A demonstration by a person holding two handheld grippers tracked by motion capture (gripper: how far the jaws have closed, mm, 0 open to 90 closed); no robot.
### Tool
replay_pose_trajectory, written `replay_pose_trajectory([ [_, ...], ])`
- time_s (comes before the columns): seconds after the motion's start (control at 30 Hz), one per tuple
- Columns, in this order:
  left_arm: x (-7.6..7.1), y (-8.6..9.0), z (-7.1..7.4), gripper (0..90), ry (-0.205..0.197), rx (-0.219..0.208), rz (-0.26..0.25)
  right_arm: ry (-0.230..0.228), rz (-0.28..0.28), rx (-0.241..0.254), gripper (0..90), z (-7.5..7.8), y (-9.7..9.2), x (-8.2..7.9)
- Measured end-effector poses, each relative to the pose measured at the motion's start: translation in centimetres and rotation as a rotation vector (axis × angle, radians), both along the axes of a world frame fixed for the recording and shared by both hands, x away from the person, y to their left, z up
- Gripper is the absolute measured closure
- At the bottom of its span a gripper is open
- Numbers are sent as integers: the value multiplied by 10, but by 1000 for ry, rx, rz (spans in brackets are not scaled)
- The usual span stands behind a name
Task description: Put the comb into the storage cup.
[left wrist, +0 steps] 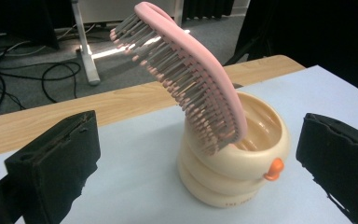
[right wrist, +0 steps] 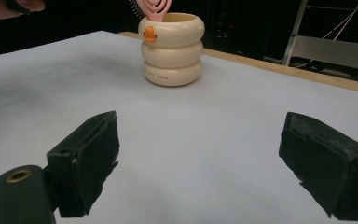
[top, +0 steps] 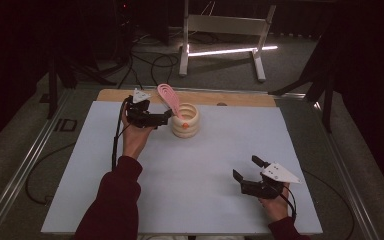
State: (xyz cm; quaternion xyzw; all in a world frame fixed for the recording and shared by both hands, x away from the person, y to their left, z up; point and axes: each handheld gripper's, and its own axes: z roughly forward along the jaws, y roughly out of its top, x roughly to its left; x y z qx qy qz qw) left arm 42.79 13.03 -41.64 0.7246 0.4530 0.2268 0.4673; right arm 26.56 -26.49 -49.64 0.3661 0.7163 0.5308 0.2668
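Note:
A cream ringed cup (top: 185, 121) with a small orange knob stands at the back of the pale blue mat (top: 195, 170). A pink hairbrush (top: 169, 97) leans out of it, head up and tilted left. My left gripper (top: 168, 117) sits just left of the cup, open. In the left gripper view the brush (left wrist: 191, 79) and cup (left wrist: 233, 175) lie ahead of the open left gripper (left wrist: 200, 140), with nothing gripped. My right gripper (top: 245, 167) rests open near the front right. In the right gripper view the cup (right wrist: 172, 51) stands far beyond the right gripper (right wrist: 200, 149).
The mat covers a wooden table whose bare strip (top: 230, 98) runs along the far edge. On the floor behind are a white metal stand (top: 220, 35), a lit light bar (top: 230, 51) and cables (top: 150, 60). Metal rails (top: 35, 150) flank the table.

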Motion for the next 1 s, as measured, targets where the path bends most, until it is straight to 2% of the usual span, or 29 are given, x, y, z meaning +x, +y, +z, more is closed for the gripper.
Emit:
replay_pose_trajectory([
  [0.53,-18,10,-1,4,-23,25,-39,5,3,-3,117,0,2,0],
  [0.67,-26,14,-2,4,-33,38,-49,5,4,-4,117,0,2,0],
  [1.0,-43,25,-8,4,-51,38,-55,1,3,-4,117,0,2,0],
])
